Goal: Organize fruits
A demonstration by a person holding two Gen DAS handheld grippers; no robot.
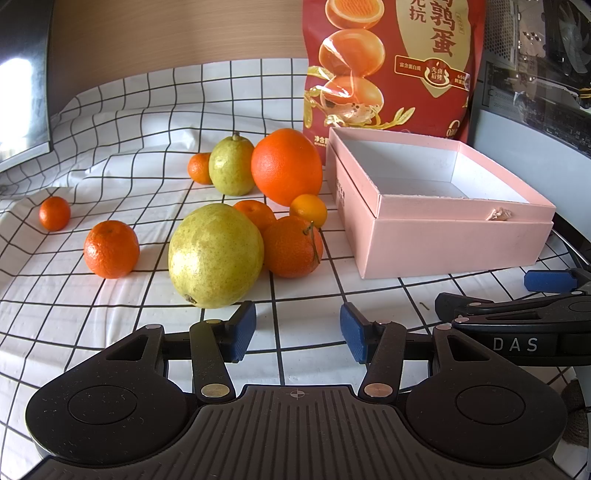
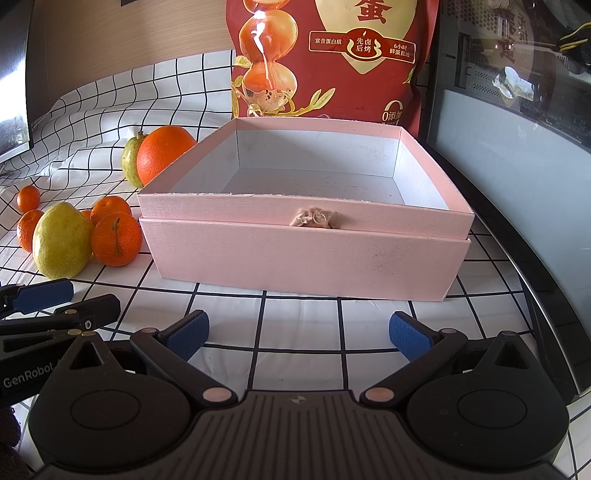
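**Backdrop: gridded cloth, wood panel, glass-sided case**

White cloth with black grid lines covers the table, rumpled toward the rear left. Light wooden wall panel behind. Dark glass-sided case at right, reflective. Bright glare on the left edge.

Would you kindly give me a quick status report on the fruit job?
Left gripper open, empty; right gripper open, empty. Pink box empty; fruits beside it on cloth, nearest the big pear. Nothing blocking.

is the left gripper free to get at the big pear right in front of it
Probably yes: the left gripper is open, and only bare cloth lies between it and the big pear, just ahead and slightly left.
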